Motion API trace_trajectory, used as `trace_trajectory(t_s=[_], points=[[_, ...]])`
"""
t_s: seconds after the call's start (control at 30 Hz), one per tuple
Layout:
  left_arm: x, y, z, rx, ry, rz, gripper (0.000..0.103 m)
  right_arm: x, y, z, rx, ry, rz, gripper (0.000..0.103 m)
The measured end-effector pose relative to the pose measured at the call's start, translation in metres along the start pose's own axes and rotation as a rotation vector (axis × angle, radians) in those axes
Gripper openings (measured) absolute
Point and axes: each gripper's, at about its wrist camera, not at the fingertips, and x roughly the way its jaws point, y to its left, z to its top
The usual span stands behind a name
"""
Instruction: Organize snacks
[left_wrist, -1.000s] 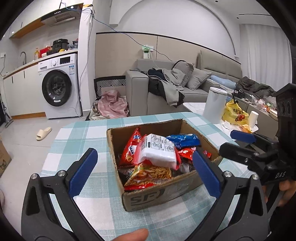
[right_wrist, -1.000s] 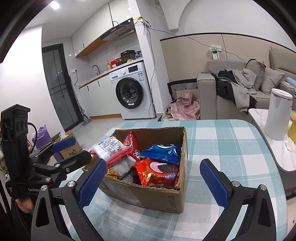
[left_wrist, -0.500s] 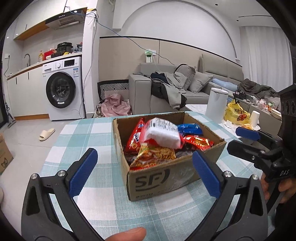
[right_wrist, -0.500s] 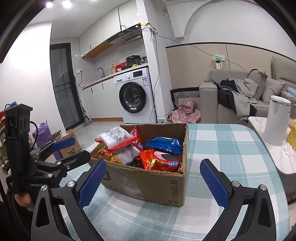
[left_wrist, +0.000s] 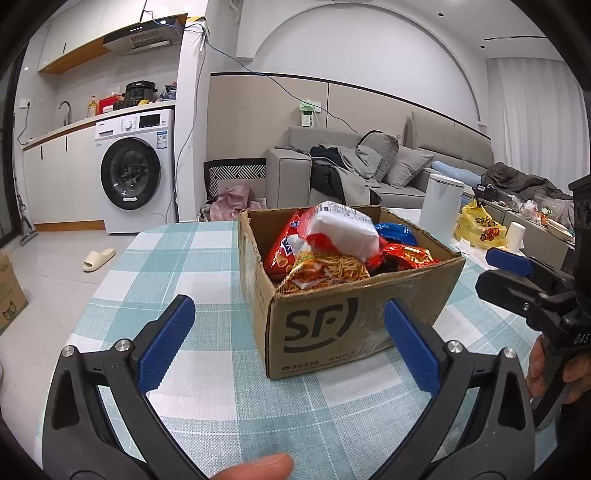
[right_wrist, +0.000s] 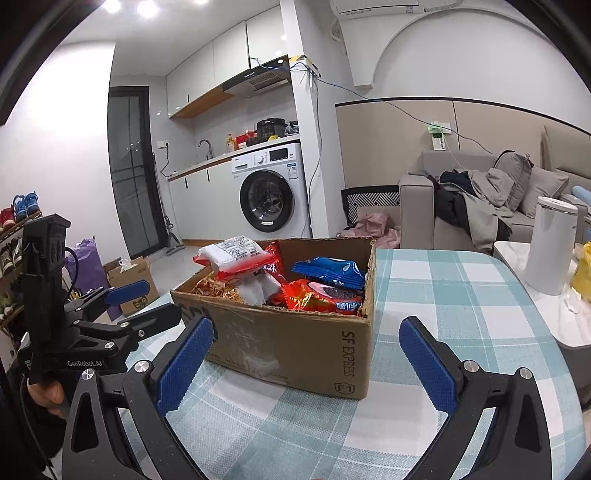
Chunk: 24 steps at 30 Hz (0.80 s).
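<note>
Left wrist view
My left claw (left_wrist: 288, 339): spread wide, nothing between the blue pads (left_wrist: 166, 343); I hold it low over the table (left_wrist: 177, 258), just short of the box.
Box (left_wrist: 332, 325): open cardboard carton standing on the checked cloth, its printed face towards me, between my two fingers in the picture.
Snacks: heaped above the rim. A white pack (left_wrist: 343, 230) lies on top, an orange noodle bag (left_wrist: 325, 269) below it at the near wall, a blue pack (left_wrist: 397, 230) at the far right.
Right claw (left_wrist: 517, 273): comes in from the right edge beside the box, a hand (left_wrist: 554, 369) on its grip; I see it parted.

Right wrist view
My right claw (right_wrist: 306, 362): wide open, empty; the box's near corner sits between the fingers.
Box (right_wrist: 306, 347): on the table (right_wrist: 443, 295), side wall facing me.
Snacks: white pack (right_wrist: 236, 253) at the left rim, blue pack (right_wrist: 328, 271) at the right wall, a red bag (right_wrist: 317, 299) in front of it.
Left claw (right_wrist: 136, 306): at the left, apart from the box, fingers parted.
</note>
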Motion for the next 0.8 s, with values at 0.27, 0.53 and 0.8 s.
trace_trajectory(t_s=[0.27,0.53,0.8], points=[[0.003,0.004,-0.007,-0.002,0.000,0.004,0.102,0.002,0.001,-0.005,-0.011,-0.002,-0.007,0.103],[0.003,0.004,-0.006,-0.002,-0.004,0.004,0.102,0.002,0.001,-0.006,-0.010,-0.009,-0.004,0.103],[0.002,0.001,-0.004,0.011,-0.010,0.008,0.102,-0.001,-0.011,-0.007,0.037,-0.039,-0.011,0.103]])
